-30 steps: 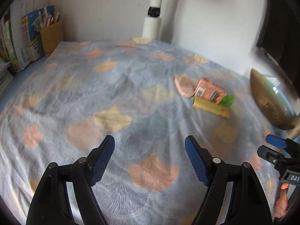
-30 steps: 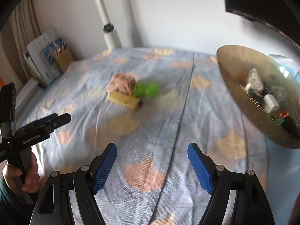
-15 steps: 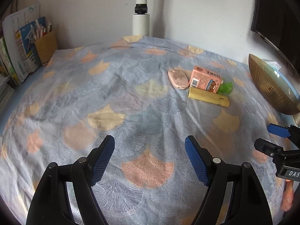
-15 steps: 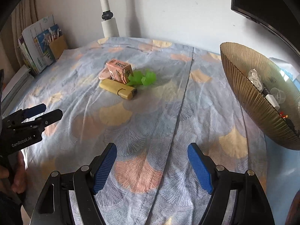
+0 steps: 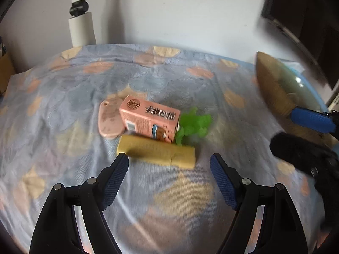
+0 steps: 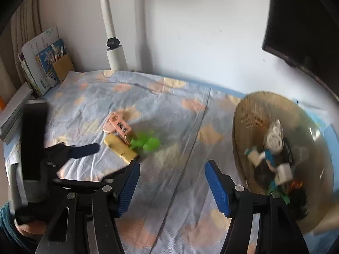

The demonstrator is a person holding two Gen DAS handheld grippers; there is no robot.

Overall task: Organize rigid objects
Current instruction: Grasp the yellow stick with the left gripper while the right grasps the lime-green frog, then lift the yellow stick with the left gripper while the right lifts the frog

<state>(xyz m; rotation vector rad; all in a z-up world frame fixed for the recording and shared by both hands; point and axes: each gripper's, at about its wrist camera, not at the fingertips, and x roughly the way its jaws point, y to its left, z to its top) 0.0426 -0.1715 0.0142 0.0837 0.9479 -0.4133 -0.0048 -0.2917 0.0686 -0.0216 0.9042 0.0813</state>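
A pink carton [image 5: 150, 119] lies on the patterned cloth, with a pink oval case [image 5: 109, 119] at its left, a green plastic toy [image 5: 193, 124] at its right and a yellow bar [image 5: 156, 151] in front. My left gripper [image 5: 169, 165] is open and empty, just short of the yellow bar. My right gripper [image 6: 172, 171] is open and empty, right of the same pile [image 6: 127, 135] and left of a golden ribbed bowl [image 6: 250, 127] holding several small items. The left gripper's fingers [image 6: 84, 150] show in the right wrist view.
A white lamp pole [image 6: 113, 48] stands at the back wall. Books and a pencil holder [image 6: 61, 65] stand at the back left. A dark monitor [image 6: 300, 21] hangs at the upper right. The right gripper's finger [image 5: 309, 120] shows before the bowl [image 5: 275, 89].
My left gripper has moved forward and right, close up to the pile. My right gripper has moved in beside it, so the bowl now sits nearer and lower in its view.
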